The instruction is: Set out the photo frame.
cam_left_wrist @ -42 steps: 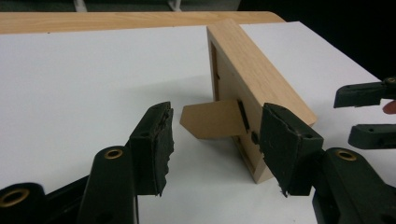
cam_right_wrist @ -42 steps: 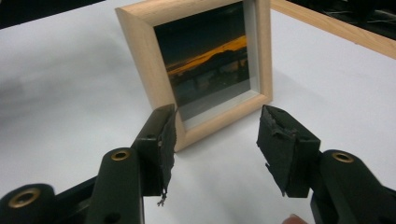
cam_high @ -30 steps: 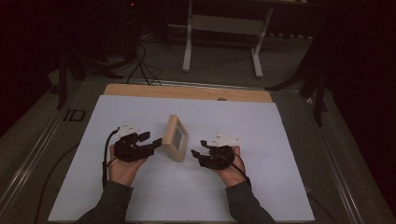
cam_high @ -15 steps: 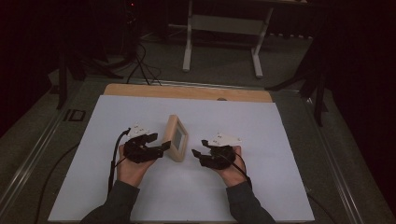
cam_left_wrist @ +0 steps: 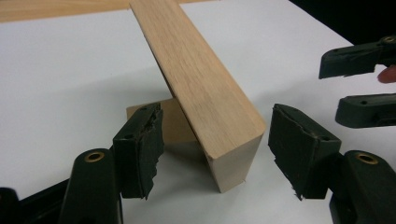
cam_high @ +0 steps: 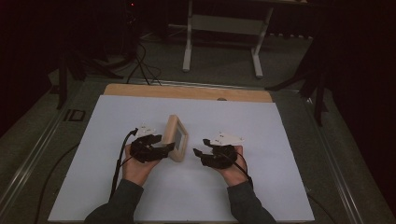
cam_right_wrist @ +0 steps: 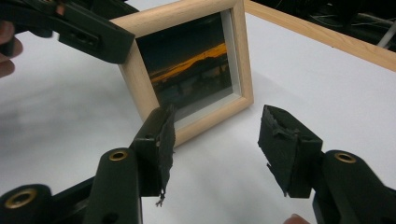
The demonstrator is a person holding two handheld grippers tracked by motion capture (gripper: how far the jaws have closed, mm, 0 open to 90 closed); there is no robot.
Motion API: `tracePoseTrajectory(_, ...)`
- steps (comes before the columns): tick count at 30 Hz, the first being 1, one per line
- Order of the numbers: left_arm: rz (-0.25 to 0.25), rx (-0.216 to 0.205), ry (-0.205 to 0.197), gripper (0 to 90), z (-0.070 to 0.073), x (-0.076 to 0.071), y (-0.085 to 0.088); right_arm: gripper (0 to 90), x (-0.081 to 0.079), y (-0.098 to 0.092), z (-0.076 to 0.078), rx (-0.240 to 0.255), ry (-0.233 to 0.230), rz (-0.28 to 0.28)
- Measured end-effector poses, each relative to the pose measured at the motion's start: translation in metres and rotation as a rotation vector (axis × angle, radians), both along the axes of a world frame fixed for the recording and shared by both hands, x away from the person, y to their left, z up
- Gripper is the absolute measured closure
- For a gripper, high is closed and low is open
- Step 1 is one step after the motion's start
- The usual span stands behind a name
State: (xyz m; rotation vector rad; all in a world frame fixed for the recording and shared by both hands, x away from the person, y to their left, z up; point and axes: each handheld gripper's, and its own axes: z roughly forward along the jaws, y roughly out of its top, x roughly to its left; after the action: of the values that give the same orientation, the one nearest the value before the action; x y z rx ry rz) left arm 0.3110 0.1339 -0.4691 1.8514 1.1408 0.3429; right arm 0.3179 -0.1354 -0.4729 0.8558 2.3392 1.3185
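Frame: a small light-wood picture frame (cam_high: 176, 138) was seen standing on edge near the middle of the table, leaning back on a wooden stand behind it.
Frame contents: a dark photograph (cam_right_wrist: 191, 69) with an orange band of sky was held behind the glass, bordered by a thin pale mount.
Writing: no brand, label or legible lettering could be made out on the frame, the sheet or the grippers.
Surface: the frame was set on a large white sheet (cam_high: 261, 186) laid over a table with a light wooden edge (cam_high: 187, 92) showing at the far side.
Left gripper: the black two-jaw left gripper (cam_left_wrist: 212, 149) was held at the frame's near side edge; its jaws had just been opening and were spread wide, with the frame's wooden side between them but clear of both pads (cam_left_wrist: 140, 149).
Right gripper: the black two-jaw right gripper (cam_right_wrist: 215, 149) was held just in front of the glass, apart from the frame; its jaws were parted with nothing between them.
Hands: the left hand (cam_high: 135, 169) and right hand (cam_high: 233, 170) were rested low on the sheet, one on each side of the frame.
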Motion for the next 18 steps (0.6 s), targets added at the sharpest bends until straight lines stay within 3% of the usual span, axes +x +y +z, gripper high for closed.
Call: tracePoseTrajectory(18, -0.016, -0.006, 0.028, 39.0, -0.0063, 0.0060, -0.0070, 44.7, -0.0003, -0.0022, 0.0009, 0.004, -0.003, -0.002)
